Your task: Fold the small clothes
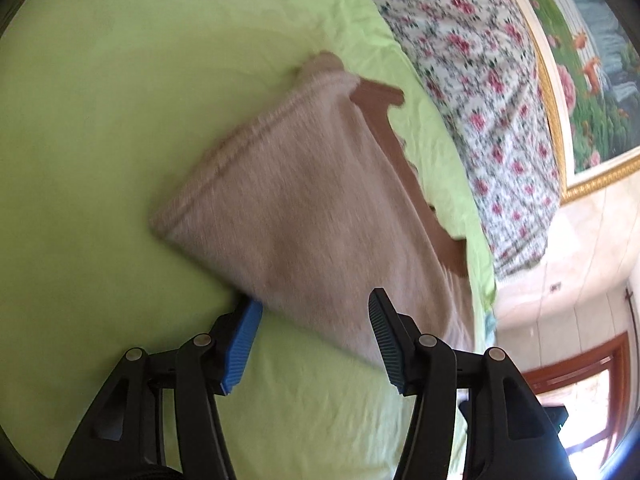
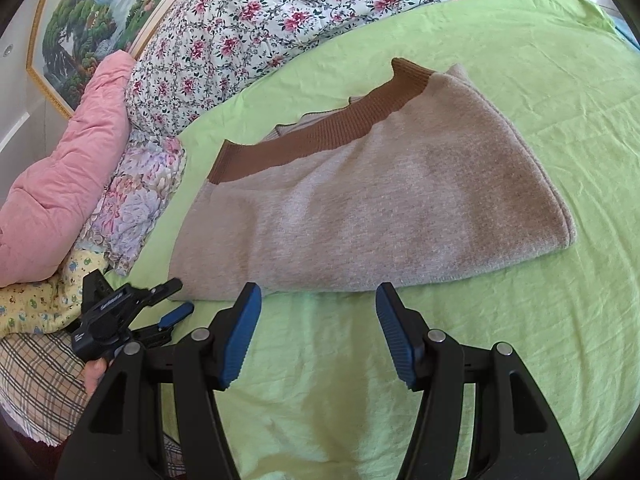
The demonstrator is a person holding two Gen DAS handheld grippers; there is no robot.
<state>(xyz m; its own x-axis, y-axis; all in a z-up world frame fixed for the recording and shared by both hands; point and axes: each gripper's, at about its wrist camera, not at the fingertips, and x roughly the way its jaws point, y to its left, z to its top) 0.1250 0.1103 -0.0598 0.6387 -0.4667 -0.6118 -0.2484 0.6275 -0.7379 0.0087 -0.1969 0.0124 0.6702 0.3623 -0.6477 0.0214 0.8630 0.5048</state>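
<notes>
Right wrist: sweater (image 2: 360,208) beyond right tongs (image 2: 318,336)

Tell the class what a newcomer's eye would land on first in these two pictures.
First, the folded beige sweater with its brown trim, lying mid-bed on the green sheet. Next, the floral quilt heaped behind it, with a pink duvet beside that. Both tongs stand open at the near edge, the right just short of the sweater, the left at its corner.
</notes>
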